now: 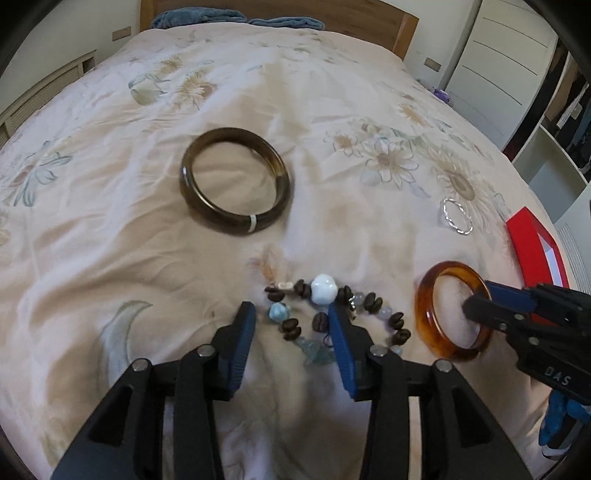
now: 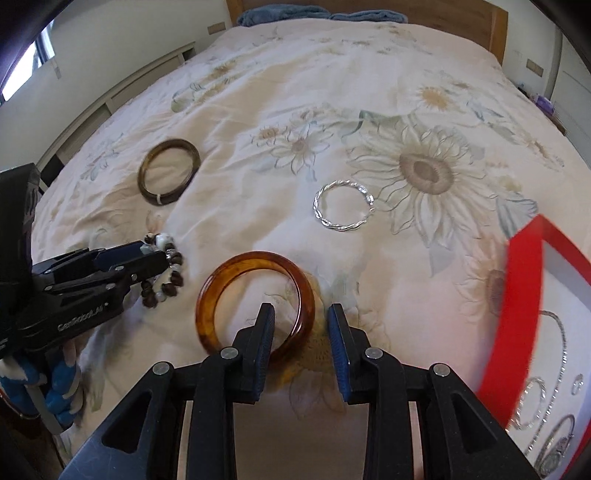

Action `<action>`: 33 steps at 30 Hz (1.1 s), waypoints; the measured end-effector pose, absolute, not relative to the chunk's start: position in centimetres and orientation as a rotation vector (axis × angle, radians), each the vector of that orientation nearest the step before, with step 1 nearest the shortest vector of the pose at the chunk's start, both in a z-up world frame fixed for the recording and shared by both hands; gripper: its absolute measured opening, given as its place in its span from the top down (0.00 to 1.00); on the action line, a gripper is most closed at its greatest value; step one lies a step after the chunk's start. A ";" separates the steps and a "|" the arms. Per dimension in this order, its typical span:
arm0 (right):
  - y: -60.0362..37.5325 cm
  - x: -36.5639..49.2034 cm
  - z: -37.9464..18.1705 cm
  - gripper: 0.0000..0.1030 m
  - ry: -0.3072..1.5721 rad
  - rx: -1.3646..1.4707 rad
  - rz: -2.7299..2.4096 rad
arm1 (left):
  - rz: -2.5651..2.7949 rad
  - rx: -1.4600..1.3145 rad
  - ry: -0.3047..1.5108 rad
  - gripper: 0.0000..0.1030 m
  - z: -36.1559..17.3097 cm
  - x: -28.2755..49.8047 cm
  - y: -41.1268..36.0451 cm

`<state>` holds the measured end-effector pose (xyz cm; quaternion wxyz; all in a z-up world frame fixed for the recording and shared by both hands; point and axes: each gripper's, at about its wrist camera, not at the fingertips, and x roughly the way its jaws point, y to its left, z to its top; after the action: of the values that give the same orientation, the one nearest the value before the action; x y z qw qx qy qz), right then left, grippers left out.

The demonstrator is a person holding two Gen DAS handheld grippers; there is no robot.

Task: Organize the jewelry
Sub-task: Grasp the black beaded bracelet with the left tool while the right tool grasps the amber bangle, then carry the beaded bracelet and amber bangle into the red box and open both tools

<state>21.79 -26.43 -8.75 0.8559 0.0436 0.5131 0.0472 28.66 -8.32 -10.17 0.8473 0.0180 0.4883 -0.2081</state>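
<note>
My left gripper (image 1: 291, 314) is open, its fingers astride part of a beaded bracelet (image 1: 325, 314) of brown, white and blue beads lying on the bed; the bracelet also shows in the right wrist view (image 2: 166, 269). My right gripper (image 2: 301, 317) is open with the near rim of an amber bangle (image 2: 255, 306) between its fingers, one finger inside the ring; the bangle also shows in the left wrist view (image 1: 454, 310). A dark brown bangle (image 1: 234, 181) lies further back. A twisted silver bangle (image 2: 343, 205) lies to the right. A red jewelry box (image 2: 524, 314) holds several silver pieces.
The floral bedspread (image 2: 332, 110) covers the whole bed. A wooden headboard (image 1: 280, 11) and blue pillows (image 1: 199, 18) are at the far end. White cabinets (image 1: 509, 62) stand at the right, a low slatted unit at the left.
</note>
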 end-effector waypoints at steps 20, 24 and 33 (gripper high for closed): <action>-26.3 19.9 -7.1 0.91 0.960 0.030 0.108 | -0.422 0.064 0.892 0.92 -6.9 26.2 -9.1; -26.3 18.3 -4.5 0.90 0.917 0.032 0.109 | -0.426 0.063 0.876 0.92 -5.2 24.8 -8.9; -28.3 14.2 0.8 0.90 0.838 0.051 0.072 | -0.480 0.069 0.818 0.92 0.4 21.5 -10.7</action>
<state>14.24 -28.34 0.79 0.9126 0.0246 0.4065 0.0348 21.47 -10.72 0.39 0.8891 0.0331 0.3936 -0.2311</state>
